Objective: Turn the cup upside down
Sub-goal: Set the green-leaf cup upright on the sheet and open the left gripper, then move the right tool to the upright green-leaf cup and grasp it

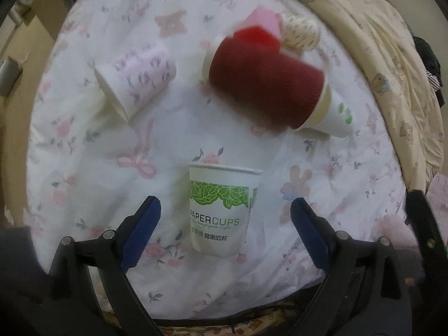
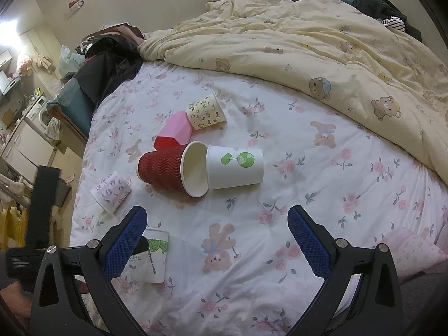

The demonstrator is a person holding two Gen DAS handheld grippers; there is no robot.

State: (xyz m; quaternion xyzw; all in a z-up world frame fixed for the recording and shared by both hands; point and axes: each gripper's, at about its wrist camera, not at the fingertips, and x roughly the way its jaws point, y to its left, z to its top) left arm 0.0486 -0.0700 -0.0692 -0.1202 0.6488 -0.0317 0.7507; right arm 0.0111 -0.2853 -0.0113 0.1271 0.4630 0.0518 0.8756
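A white paper cup with green leaf print and "PAPERCUPS" lettering [image 1: 222, 211] stands upright on the floral bed sheet, between the open blue fingers of my left gripper [image 1: 225, 215] without touching them. The same cup [image 2: 152, 254] shows in the right wrist view, partly behind my right gripper's left finger. My right gripper [image 2: 217, 231] is open and empty above the sheet, nearer than the other cups.
Lying on their sides: a red ribbed cup [image 2: 173, 172], a white cup with a green globe [image 2: 235, 170], a pink-patterned cup [image 2: 112, 191], a cream patterned cup [image 2: 205, 112]. Pink and red boxes [image 2: 175, 134] lie behind. A yellow bear duvet [image 2: 322, 50] covers the far bed.
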